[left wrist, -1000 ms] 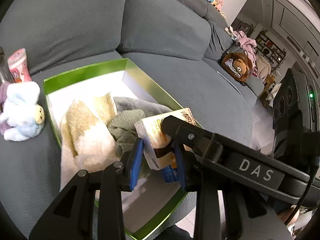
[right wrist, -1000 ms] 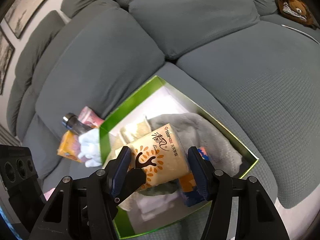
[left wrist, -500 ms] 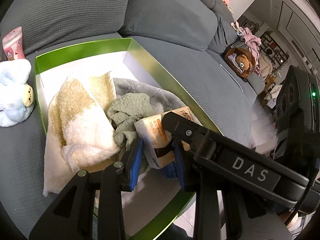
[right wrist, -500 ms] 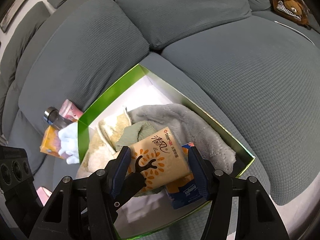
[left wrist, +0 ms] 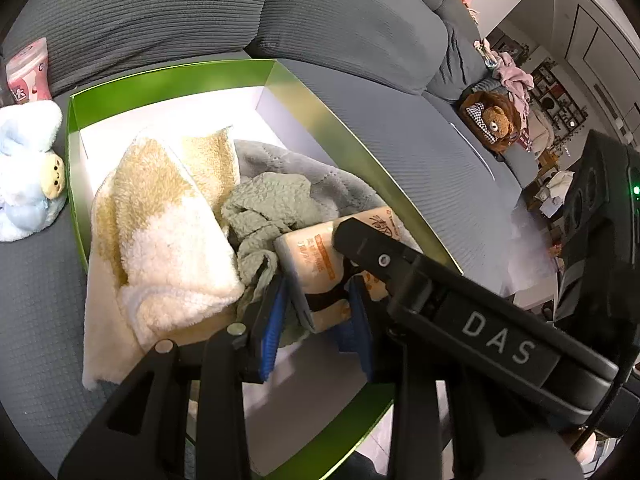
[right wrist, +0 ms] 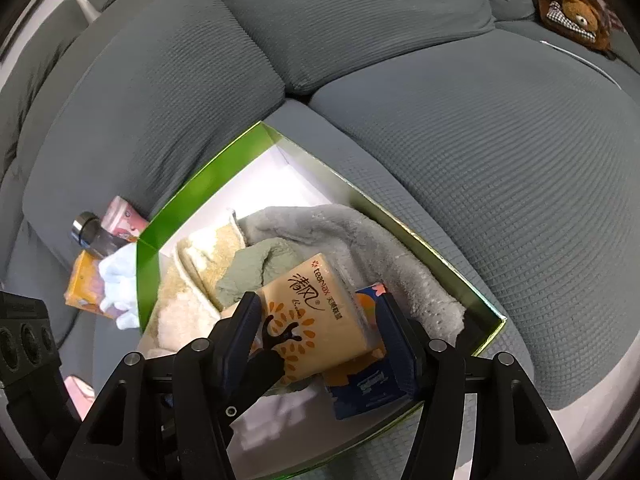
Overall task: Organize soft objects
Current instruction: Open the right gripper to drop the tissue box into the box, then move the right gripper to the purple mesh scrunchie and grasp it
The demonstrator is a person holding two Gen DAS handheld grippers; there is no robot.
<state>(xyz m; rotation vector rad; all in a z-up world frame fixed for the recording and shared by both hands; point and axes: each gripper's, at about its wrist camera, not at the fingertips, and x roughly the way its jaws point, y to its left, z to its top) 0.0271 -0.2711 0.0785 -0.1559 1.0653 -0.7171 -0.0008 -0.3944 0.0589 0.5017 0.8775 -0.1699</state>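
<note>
Tissues [right wrist: 316, 320] at lower centre are clamped by both the right gripper [right wrist: 320, 334] and the narrow left gripper [left wrist: 316, 308], over the green box [right wrist: 192, 208] holding towels [left wrist: 160, 216].

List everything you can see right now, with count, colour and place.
Box: one, green rim, white inside, on the sofa.
Towel: one, cream and tan, draped over the box's left side.
Blanket: one, grey, in the box.
Cloth: one, sage green, on the blanket.
Tissue pack: one, orange, between both grippers.
Blue pack: one, in the box beneath the tissue pack.
Plush toy: one, pale blue, left of the box.
Teddy bear: one, brown, far along the sofa.
Sofa: one, grey.
Left gripper: shut on tissue pack.
Right gripper: shut on tissue pack.
</note>
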